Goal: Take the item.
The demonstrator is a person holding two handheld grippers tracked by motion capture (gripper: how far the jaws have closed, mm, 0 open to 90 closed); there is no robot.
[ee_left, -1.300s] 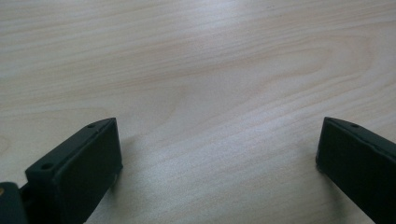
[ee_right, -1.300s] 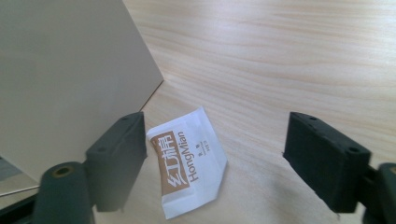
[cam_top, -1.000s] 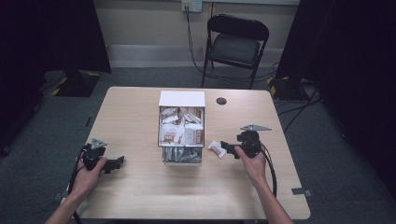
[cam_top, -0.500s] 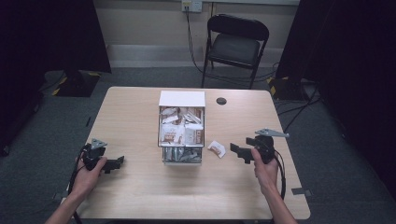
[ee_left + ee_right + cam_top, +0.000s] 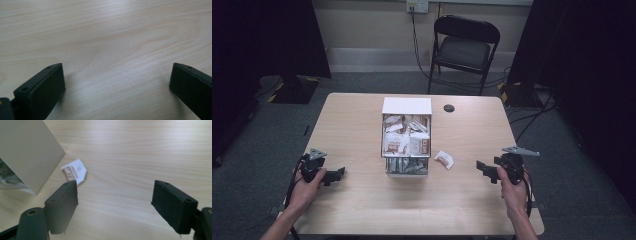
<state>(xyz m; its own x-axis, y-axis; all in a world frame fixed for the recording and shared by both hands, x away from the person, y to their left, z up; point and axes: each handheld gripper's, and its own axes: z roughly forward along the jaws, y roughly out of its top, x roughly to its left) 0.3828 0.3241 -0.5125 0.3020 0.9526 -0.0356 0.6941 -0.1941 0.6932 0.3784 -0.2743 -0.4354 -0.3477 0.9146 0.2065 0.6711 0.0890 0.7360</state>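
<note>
Right gripper (image 5: 483, 171) stood near the desk's (image 5: 362, 210) right edge in the high view, jaws wide apart with nothing between them; they had just been closing slightly. The small packet (image 5: 444, 159) lay flat on bare wood, apart from that gripper and just beside the box (image 5: 407, 106) of packets at frame centre. Left gripper (image 5: 337, 175) sat at lower left, jaws spread wide and empty over bare desk. Open surface lay between box and both hands. A folding chair (image 5: 466, 50) stood beyond the far edge.
</note>
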